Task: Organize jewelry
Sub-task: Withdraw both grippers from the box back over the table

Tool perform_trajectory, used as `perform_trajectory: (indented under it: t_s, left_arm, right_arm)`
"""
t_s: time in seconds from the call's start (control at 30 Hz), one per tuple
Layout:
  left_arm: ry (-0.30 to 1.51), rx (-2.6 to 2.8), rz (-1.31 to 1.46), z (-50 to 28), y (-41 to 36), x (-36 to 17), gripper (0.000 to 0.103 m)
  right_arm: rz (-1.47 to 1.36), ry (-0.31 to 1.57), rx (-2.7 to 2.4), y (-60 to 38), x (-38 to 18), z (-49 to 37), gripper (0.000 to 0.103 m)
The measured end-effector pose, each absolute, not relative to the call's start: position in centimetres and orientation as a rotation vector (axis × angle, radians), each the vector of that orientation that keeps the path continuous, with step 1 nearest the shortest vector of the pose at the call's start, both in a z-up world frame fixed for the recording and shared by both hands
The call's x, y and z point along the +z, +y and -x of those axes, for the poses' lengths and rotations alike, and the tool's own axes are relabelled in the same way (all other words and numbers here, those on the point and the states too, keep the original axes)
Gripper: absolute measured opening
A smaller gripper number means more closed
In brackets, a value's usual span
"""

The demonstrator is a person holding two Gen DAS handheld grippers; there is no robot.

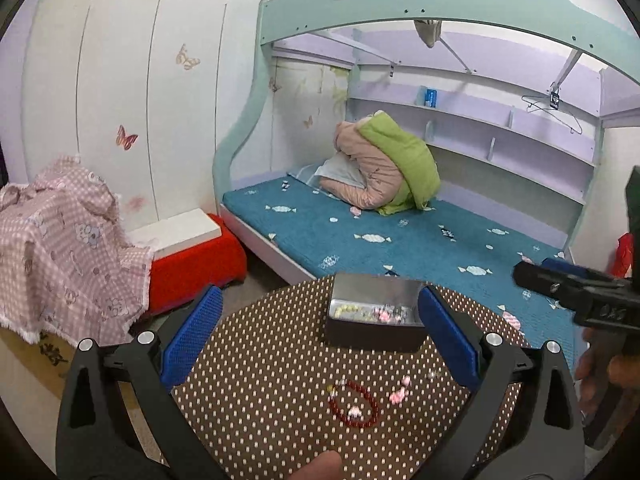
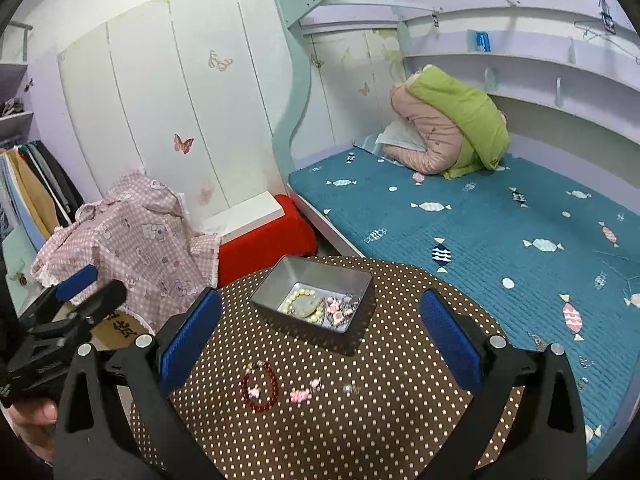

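A dark metal tin [image 1: 374, 326] [image 2: 316, 300] stands on the brown polka-dot round table [image 1: 260, 380] [image 2: 380, 420]. It holds a pale bead bracelet [image 2: 304, 304] and pink jewelry [image 2: 340, 308]. A red bead bracelet [image 1: 354, 402] [image 2: 260, 388], a pink charm piece [image 1: 400, 392] [image 2: 304, 392] and a small clear piece [image 2: 350, 389] lie on the table in front of the tin. My left gripper [image 1: 320, 328] and my right gripper [image 2: 320, 328] are both open and empty, hovering above the table near the loose jewelry.
A bed with a teal candy-print cover [image 1: 400, 240] [image 2: 500, 220] lies behind the table, with a pink and green folded quilt [image 1: 384, 168] on it. A red stool [image 1: 192, 260] and a pink checkered cloth [image 1: 60, 248] are to the left.
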State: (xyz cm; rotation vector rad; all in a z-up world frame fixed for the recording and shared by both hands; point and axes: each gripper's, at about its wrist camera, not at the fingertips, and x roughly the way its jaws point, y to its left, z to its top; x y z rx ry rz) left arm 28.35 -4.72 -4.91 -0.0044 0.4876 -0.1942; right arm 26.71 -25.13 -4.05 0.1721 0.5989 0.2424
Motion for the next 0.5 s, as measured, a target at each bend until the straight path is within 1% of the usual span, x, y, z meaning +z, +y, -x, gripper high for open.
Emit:
perform_trajectory:
  t_s: [0.3, 0.5]
  left_arm:
    - [0.528, -0.174, 0.017, -25.4, -3.6, -7.3, 0.098]
    - [0.553, -0.169, 0.027, -23.5, -3.1, -8.7, 0.098]
  right_arm:
    - [-0.16, 0.58, 0.196, -25.0, -4.7, -22.7, 0.096]
    - [-0.119, 0.591, 0.155, -24.3, -6.1, -20.7, 0.096]
